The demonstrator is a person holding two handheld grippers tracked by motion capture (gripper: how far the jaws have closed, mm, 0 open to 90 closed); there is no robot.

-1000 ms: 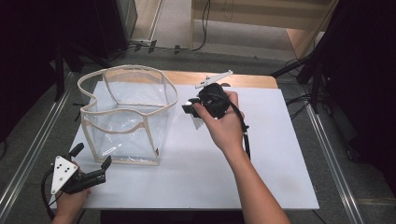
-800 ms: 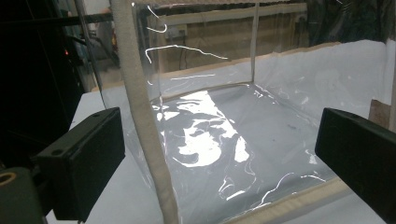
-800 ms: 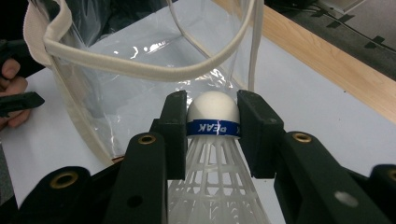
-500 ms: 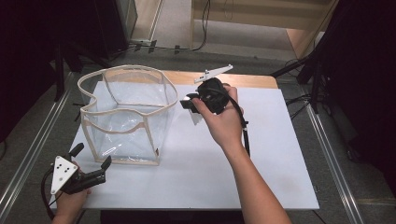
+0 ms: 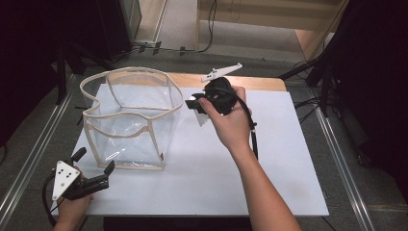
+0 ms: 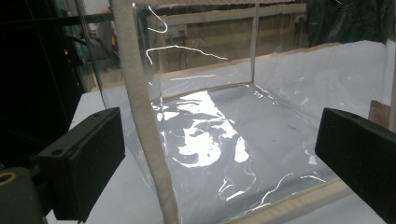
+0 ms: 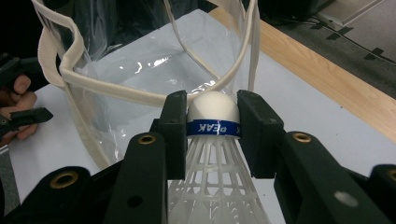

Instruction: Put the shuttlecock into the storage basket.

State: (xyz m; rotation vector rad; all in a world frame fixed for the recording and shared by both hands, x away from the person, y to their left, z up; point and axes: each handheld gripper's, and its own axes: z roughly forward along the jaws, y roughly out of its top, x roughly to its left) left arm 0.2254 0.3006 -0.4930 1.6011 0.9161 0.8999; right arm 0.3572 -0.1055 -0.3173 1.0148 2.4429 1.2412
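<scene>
A clear plastic bag [image 5: 130,120] with beige trim stands open-topped on the left of the white table [image 5: 269,168]. Just right of the bag's rim, my right gripper [image 5: 195,103] is held up in a hand and is shut on a white shuttlecock [image 5: 201,118]. In the right gripper view the jaws clamp the shuttlecock [image 7: 212,122] at its blue band, cork pointing toward the bag [image 7: 116,60]. My left gripper [image 5: 95,161] rests open at the table's near left corner. Its jaws straddle the bag's near corner trim [image 6: 144,140] without touching it.
A strip of bare wood [image 5: 260,83] runs along the table's far edge. The right gripper's cable [image 5: 252,134] trails down beside the forearm. Metal rails flank the table on both sides, and dark stands rise beyond them.
My right gripper, with the shuttlecock in it, has edged slightly up and away from me. The left gripper and the bag have not moved.
</scene>
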